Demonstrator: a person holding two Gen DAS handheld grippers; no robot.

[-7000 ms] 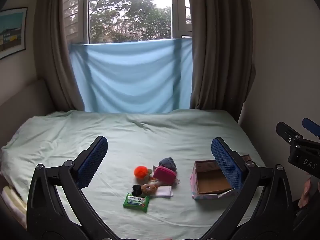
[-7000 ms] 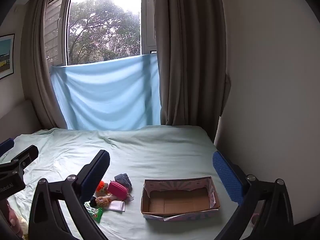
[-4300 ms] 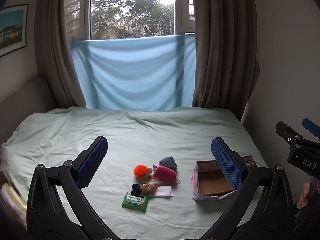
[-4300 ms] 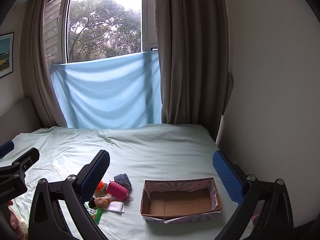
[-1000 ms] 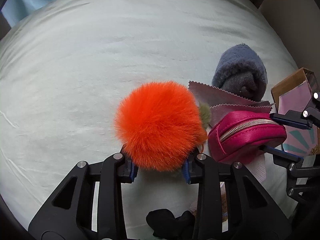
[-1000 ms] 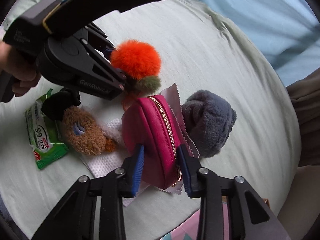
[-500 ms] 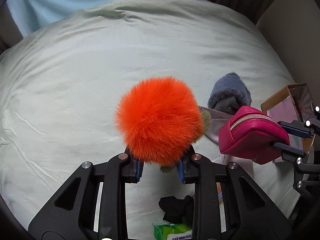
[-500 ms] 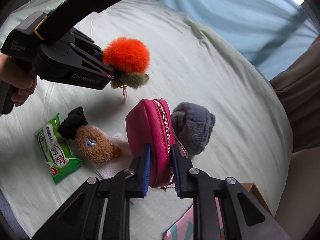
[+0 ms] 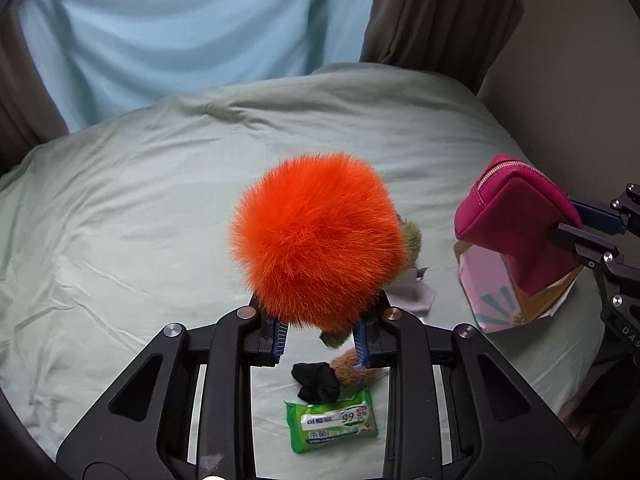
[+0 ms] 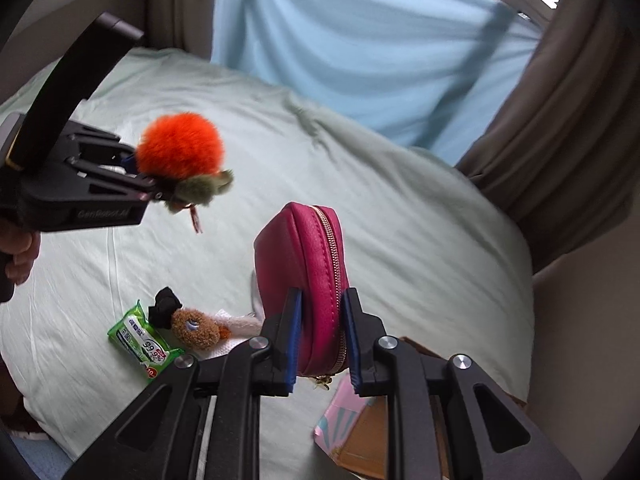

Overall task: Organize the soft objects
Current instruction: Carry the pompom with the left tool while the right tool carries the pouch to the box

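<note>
My left gripper [image 9: 320, 340] is shut on a fluffy orange pom-pom [image 9: 316, 240] with an olive tuft, held well above the bed; it also shows in the right wrist view [image 10: 180, 150]. My right gripper [image 10: 322, 344] is shut on a magenta zip pouch [image 10: 300, 280], lifted above the open cardboard box [image 10: 360, 436]. In the left wrist view the pouch [image 9: 516, 224] hangs over the box [image 9: 500, 300]. On the bed lie a brown plush [image 10: 196, 330], a black scrunchie [image 9: 316, 380], a green wipes pack [image 9: 332, 420] and lilac fabric swatches [image 9: 412, 296].
The pale green bed sheet [image 9: 140, 220] spreads left and back. A blue cloth [image 10: 360, 52] and brown curtains [image 10: 560, 140] hang behind. A wall [image 9: 580, 80] runs close along the right side, beside the box.
Both grippers have risen further from the bed with their objects. The pouch has moved right, over the box. The grey sock is now hidden from view.
</note>
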